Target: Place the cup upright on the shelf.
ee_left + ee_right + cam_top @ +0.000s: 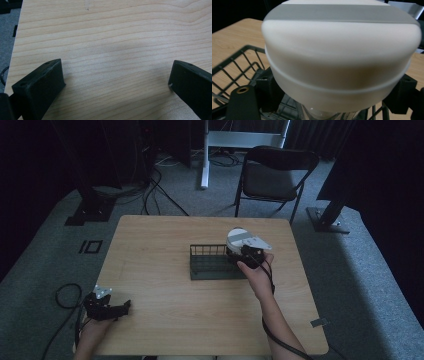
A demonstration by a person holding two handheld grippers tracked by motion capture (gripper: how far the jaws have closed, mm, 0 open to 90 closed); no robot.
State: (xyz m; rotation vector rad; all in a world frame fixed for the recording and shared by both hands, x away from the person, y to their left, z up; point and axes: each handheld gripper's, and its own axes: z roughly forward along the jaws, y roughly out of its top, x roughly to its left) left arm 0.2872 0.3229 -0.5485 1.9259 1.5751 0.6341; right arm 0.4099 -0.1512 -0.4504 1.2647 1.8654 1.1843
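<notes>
1. High view: left gripper (pixel 120 309) lies low at the wooden table (pixel 150 270) near its left corner; right gripper (pixel 239 254) holds a white lidded container (pixel 238 238) at the right end of a dark wire basket (pixel 210 267).
2. Left gripper view: jaws wide apart over bare wood.
3. Right gripper view: jaws clamped on the container's sides, above the basket.

Dark wire basket (pixel 215 265) sits mid light wooden counter (pixel 165 285). White round lidded container (pixel 238 240) at basket's right end, in right hand-held gripper (pixel 245 254). Left hand-held gripper (pixel 111 308) at counter's near-left edge. Black folding chair (pixel 272 175) behind counter.
</notes>
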